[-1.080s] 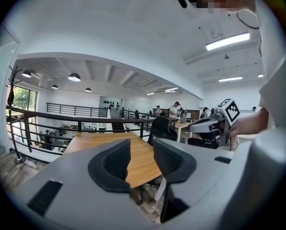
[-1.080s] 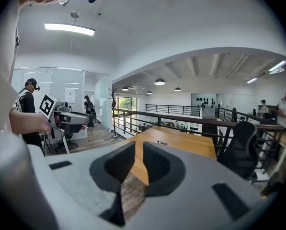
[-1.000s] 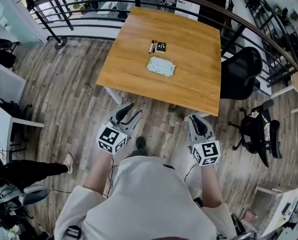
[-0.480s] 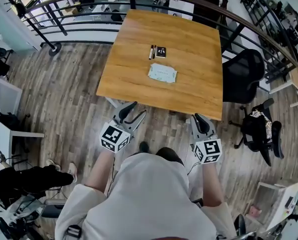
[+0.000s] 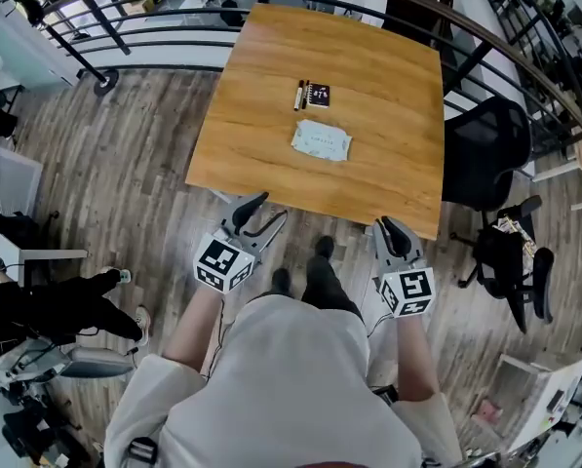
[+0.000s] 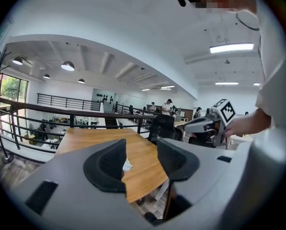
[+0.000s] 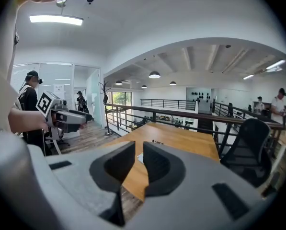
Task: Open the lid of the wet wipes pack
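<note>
- Left gripper view looks along the left tool [image 6: 142, 163]. Its two dark pads stand wide apart and are opening. Nothing sits between them, and only the near corner of the wooden surface [image 5: 388, 76] shows through the gap.
- Right gripper view shows the right tool [image 7: 139, 163] with its pads close together. A narrow slit is left between them, and it is empty too.
- From the head view, both tools are held out in front of the person's body, left and right of it. They hang over the floor [image 5: 125, 154], just short of the near edge of the surface, and touch nothing.
- Between the two tools, the person's dark shoes [image 5: 322, 250] stand on the planks.
- On the surface, the wet wipes pack [image 5: 321, 140] lies flat near the middle, well apart from both tools. From this distance I cannot tell how its lid stands.
- Just beyond the pack, a pen [image 5: 298, 96] and a small black flat thing [image 5: 317, 95] lie side by side.
- At the right edge of the surface stands a black office chair [image 5: 485, 149].
- Behind the far side of the surface runs a dark railing [image 7: 181, 114].
- At the far left of the head view, another person's dark-clad legs [image 5: 57, 310] stretch across the floor.
</note>
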A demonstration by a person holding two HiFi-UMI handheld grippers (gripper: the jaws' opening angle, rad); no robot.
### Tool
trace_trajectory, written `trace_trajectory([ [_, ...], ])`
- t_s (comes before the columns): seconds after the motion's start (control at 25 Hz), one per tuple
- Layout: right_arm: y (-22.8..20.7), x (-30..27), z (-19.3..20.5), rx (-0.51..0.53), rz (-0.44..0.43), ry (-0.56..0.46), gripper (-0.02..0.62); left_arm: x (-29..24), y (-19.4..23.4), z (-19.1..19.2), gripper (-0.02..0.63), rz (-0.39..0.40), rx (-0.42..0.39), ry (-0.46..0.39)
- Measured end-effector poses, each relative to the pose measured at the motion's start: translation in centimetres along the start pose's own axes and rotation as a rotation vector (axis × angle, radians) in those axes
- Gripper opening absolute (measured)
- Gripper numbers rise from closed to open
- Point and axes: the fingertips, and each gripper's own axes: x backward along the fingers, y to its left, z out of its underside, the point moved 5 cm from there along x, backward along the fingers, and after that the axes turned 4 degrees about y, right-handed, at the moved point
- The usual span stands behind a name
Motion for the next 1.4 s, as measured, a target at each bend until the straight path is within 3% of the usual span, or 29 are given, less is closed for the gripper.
trace_trajectory([
  [0.72,-9.8,-13.9,-1.7,0.087,-0.251,0.112,0.037,-13.8,5.2,-2.3,0.208,-0.068,0.056,0.011],
  [1.0,-13.1,-18.5,-2.1,0.182,-0.336,0.137,0.037,-18.1,6.9,-1.6,0.212,-0.127,0.078,0.054],
  [1.4,-14.9,-23.7,-0.5,0.227,-0.408,0.186,0.037,-21.9,9.2,1.4,0.212,-0.176,0.084,0.143],
])
